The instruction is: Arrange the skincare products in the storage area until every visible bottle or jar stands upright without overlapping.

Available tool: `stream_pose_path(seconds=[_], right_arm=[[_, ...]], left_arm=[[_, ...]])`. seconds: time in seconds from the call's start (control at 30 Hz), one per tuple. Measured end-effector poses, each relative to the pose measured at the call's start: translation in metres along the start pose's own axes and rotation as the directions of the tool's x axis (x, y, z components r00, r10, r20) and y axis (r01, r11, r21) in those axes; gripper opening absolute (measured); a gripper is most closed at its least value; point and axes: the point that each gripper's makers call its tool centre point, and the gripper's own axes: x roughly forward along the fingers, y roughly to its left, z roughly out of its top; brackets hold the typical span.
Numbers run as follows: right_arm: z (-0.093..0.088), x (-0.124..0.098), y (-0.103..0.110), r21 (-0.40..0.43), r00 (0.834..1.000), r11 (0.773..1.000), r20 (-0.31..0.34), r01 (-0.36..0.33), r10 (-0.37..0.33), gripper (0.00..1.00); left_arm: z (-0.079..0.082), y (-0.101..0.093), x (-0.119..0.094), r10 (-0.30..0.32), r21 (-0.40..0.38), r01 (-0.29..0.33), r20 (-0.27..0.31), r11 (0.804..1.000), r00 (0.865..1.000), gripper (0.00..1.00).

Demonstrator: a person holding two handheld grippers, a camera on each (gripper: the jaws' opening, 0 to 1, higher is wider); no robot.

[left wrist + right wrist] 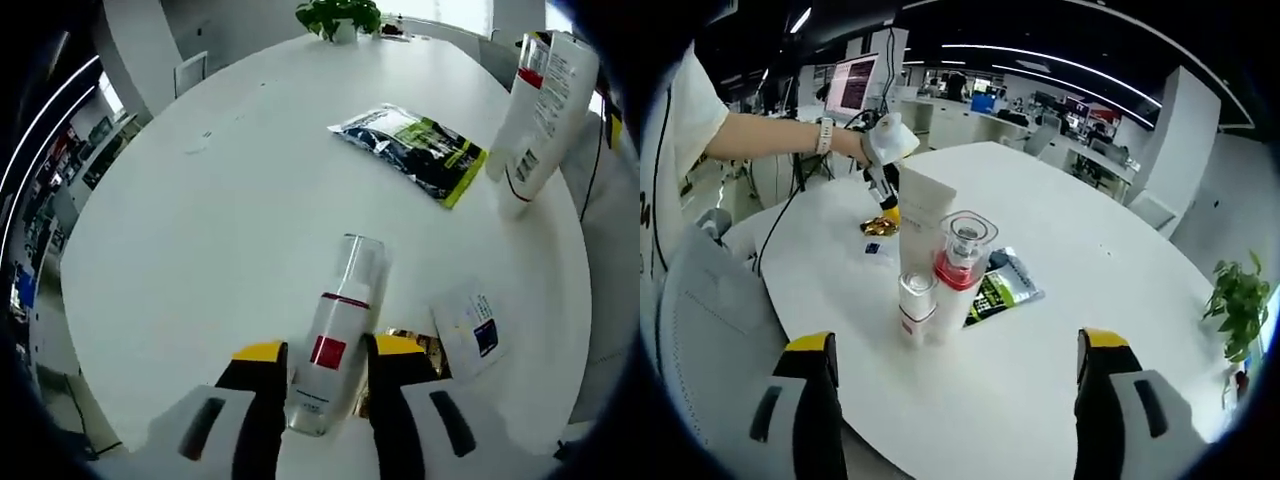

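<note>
In the left gripper view, the left tool (325, 375) has its yellow-tipped jaws closed in on a slim white spray bottle (333, 345) with a red label and a clear cap. The bottle lies along the jaws, cap pointing away over the round white counter (200, 230). Just right of the jaws lie a small white sachet (470, 333) with a dark blue patch and a bit of gold foil (415, 342) beside it. Farther off, a dark packet (412, 150) with a lime-green band lies flat on the counter, and near it stands a tall white tube (540, 110) with red print, upright at the right edge. A potted plant (340, 18) sits at the far end.

In the right gripper view, the right tool (955, 380) stands wide open — nothing between its jaws. Ahead of it on the counter (1090, 250) stands a tight cluster: a tall white bottle (923, 212), a clear-capped bottle with a red collar (962, 262) and a short white bottle with a red band (916, 306), all upright and close against one another. The dark green-banded packet (1005, 288) lies flat just behind them. Beyond, a person's arm reaches in from the left, holding the left tool (883, 200) down near the gold foil (880, 226).
</note>
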Motion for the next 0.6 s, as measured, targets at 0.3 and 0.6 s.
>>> stream_pose_path(seconds=[0.3,0.6], right_arm=[[-0.004,0.004,0.01,0.121,0.997,0.99,0.019,-0.071,0.069,0.91],[-0.003,0.004,0.013,0.112,0.997,0.991,0.031,-0.074,0.071,0.98]], left_arm=[[-0.001,0.004,0.005,-0.027,-0.063,0.025,-0.021,0.998,0.999,0.18],[0.001,0.001,0.004,-0.005,-0.031,0.005,-0.028,1.0,1.0,0.16]])
